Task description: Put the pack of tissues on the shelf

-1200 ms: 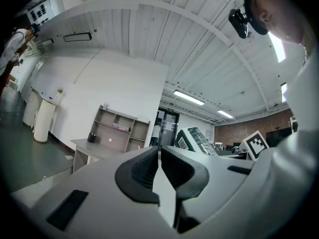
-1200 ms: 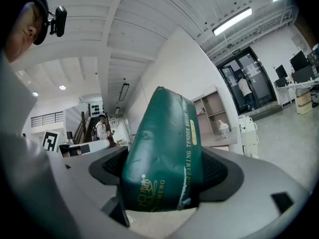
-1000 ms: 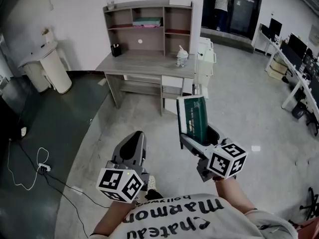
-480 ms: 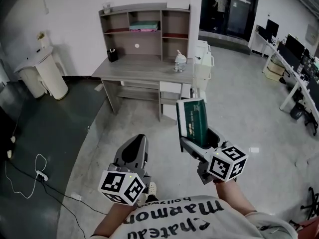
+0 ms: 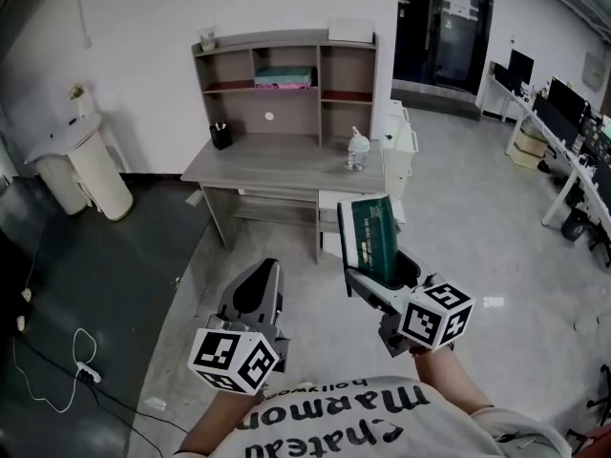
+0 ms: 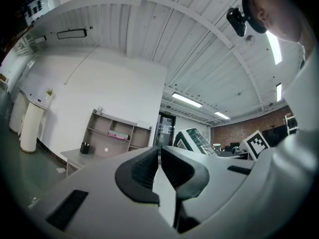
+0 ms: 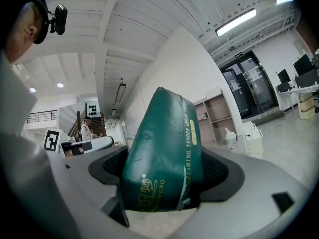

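Observation:
My right gripper [image 5: 380, 260] [image 7: 164, 176] is shut on a dark green pack of tissues [image 5: 370, 237] [image 7: 164, 148], which stands up out of the jaws. My left gripper [image 5: 258, 289] [image 6: 159, 166] is shut with nothing in it and hangs to the left of the pack. Ahead, against the white wall, stands a grey-brown desk with a shelf unit [image 5: 286, 74] [image 7: 214, 113] [image 6: 112, 133] on top. The shelf has several open compartments; one holds a flat pink and teal thing [image 5: 284, 76].
On the desk top [image 5: 277, 156] are a black pen cup [image 5: 221, 135] and a clear bottle [image 5: 357, 149]. A white cabinet [image 5: 396, 136] stands right of the desk, a white bin [image 5: 81, 165] at the left. Cables [image 5: 57, 370] lie on the dark floor. Office desks [image 5: 563, 132] fill the right.
The desk and shelf have shifted slightly in the head view and sit a little nearer. Both grippers hold the same pose, the right one still shut on the tissue pack.

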A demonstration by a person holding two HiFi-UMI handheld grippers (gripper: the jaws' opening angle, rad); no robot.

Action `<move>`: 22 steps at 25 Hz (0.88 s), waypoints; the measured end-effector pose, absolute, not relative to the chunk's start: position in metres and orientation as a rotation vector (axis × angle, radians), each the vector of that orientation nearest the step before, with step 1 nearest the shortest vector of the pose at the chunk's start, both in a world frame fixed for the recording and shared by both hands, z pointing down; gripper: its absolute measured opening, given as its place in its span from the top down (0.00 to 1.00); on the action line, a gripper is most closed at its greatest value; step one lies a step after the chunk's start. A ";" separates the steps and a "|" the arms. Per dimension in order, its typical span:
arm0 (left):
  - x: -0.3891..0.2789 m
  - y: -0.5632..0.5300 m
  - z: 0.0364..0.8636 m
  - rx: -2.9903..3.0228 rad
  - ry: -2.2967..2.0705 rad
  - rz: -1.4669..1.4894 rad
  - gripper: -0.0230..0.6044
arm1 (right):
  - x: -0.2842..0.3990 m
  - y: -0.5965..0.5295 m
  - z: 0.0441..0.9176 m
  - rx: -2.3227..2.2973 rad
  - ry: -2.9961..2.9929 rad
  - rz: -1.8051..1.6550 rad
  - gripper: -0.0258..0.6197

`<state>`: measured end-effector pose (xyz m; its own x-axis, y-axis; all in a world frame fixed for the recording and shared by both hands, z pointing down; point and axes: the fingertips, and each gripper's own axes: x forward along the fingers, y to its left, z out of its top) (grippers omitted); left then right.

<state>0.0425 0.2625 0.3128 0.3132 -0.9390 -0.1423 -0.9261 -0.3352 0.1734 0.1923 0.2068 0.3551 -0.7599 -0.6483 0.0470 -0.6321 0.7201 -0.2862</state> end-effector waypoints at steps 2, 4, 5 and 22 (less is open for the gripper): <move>0.031 0.248 0.305 2.521 -1.761 -0.334 0.91 | 0.179 0.193 0.347 -1.057 2.839 -0.447 0.27; 0.021 0.233 0.298 2.550 -1.741 -0.330 0.91 | 0.167 0.181 0.339 -1.049 2.816 -0.451 0.27; 0.015 0.226 0.295 2.564 -1.734 -0.331 0.91 | 0.161 0.174 0.336 -1.051 2.808 -0.447 0.27; -0.048 0.188 0.321 2.565 -1.608 -0.275 0.92 | 0.104 0.144 0.373 -1.135 2.718 -0.724 0.27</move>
<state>-0.0478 0.1881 0.3214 0.4255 -0.8995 -0.0988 -0.8811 -0.4367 0.1813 0.1041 0.1442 0.3732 -0.7149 -0.6946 0.0810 -0.6427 0.6070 -0.4674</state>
